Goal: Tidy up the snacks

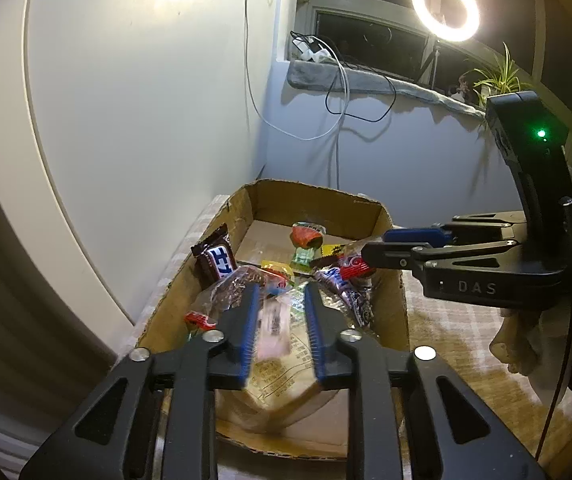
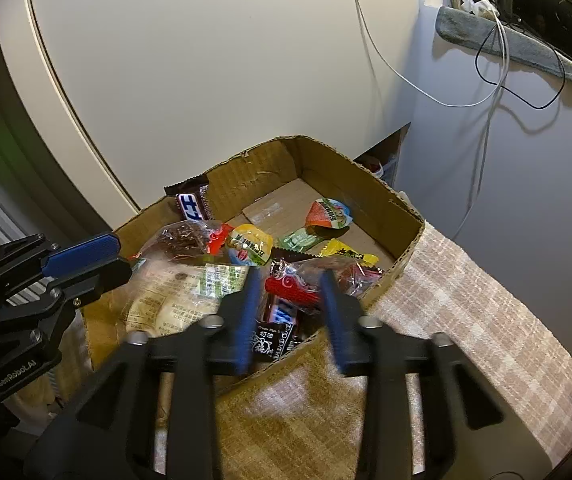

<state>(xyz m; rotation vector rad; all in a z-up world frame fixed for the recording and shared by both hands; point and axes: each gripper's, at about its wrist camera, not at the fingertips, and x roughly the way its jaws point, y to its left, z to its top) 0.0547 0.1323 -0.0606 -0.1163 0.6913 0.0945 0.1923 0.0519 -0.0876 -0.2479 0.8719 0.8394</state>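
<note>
Both grippers over the cardboard box by its near edge, left gripper narrow, right gripper half-open, both empty, likely just dropped snacks heaped inside.

Open cardboard box, wrapped snacks heaped inside (chocolate bar against wall)

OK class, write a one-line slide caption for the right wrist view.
Right gripper open over a cardboard box of mixed wrapped snacks; left gripper at the box's left edge.
</note>
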